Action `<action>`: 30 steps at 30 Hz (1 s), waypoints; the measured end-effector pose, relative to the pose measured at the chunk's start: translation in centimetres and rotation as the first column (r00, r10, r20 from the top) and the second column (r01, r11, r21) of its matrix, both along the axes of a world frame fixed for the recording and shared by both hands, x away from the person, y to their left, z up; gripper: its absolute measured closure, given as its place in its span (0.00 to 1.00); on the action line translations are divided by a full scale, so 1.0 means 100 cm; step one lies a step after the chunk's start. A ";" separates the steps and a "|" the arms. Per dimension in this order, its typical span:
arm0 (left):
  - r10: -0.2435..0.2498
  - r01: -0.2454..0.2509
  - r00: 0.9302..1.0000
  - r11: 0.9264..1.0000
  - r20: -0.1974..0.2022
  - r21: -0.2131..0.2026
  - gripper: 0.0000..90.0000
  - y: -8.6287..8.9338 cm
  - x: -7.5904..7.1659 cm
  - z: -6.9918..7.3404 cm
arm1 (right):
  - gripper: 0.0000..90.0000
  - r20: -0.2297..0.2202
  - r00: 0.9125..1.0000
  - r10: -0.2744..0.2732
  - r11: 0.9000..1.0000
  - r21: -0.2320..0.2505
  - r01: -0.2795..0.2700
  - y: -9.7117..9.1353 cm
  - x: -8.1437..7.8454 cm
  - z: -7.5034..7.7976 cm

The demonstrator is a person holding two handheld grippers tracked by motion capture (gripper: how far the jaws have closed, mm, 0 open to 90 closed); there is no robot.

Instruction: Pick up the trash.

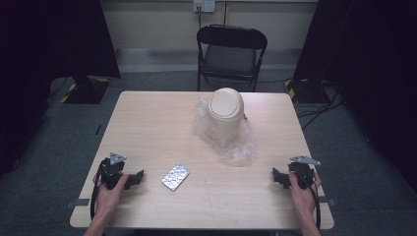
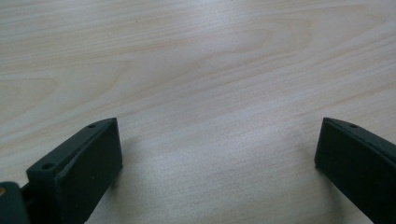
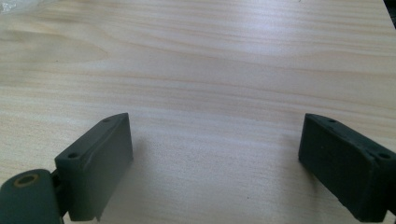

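Note:
A beige round bin [image 1: 225, 109] with a swing lid stands on the far middle of the table, inside a clear plastic bag [image 1: 235, 142] that spreads toward me. A small silver foil packet [image 1: 175, 177] lies flat near the front, left of centre. My left gripper [image 1: 139, 177] rests at the front left, held by a hand, open, a short way left of the packet. In the left gripper view the left gripper [image 2: 218, 158] has only bare wood between its jaws. My right gripper [image 1: 276, 176] rests at the front right, open. The right gripper [image 3: 215, 154] likewise frames bare tabletop.
The light wooden table [image 1: 162, 118] has free room on its left half and along the front. A black folding chair [image 1: 231, 51] stands behind the far edge. Dark stands and cables sit on the floor at both sides.

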State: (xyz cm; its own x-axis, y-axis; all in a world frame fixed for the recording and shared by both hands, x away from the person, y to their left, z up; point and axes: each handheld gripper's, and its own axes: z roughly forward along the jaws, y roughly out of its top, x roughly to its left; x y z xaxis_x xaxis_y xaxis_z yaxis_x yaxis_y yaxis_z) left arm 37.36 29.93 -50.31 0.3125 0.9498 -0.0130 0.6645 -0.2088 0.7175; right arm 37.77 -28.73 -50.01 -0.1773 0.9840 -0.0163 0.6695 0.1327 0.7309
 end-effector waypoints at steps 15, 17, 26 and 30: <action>-0.013 0.013 1.000 0.999 0.025 -0.029 0.19 0.003 -0.005 0.007 | 0.10 0.000 1.000 0.010 1.000 -0.001 -0.010 -0.001 0.000 0.000; -0.025 0.026 0.999 0.999 0.027 -0.041 0.19 0.003 -0.006 0.009 | 0.10 0.000 1.000 0.008 1.000 0.000 -0.008 0.000 0.000 0.000; -0.187 0.198 0.977 0.973 0.099 -0.117 0.18 -0.024 -0.008 0.034 | 0.10 0.000 1.000 0.011 1.000 0.000 -0.011 -0.001 0.000 0.000; -0.240 0.254 0.964 0.958 0.113 -0.130 0.18 -0.035 -0.007 0.039 | 0.10 0.000 1.000 0.011 1.000 0.000 -0.011 -0.001 0.000 0.000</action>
State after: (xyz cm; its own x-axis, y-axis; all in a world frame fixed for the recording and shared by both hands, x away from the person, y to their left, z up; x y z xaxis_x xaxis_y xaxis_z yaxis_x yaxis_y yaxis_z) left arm 36.62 26.44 -46.37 0.5434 0.8334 -0.1008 0.5323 -0.2493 0.8090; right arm 37.77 -28.79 -50.00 -0.1883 0.9820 -0.0163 0.6683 0.1403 0.7306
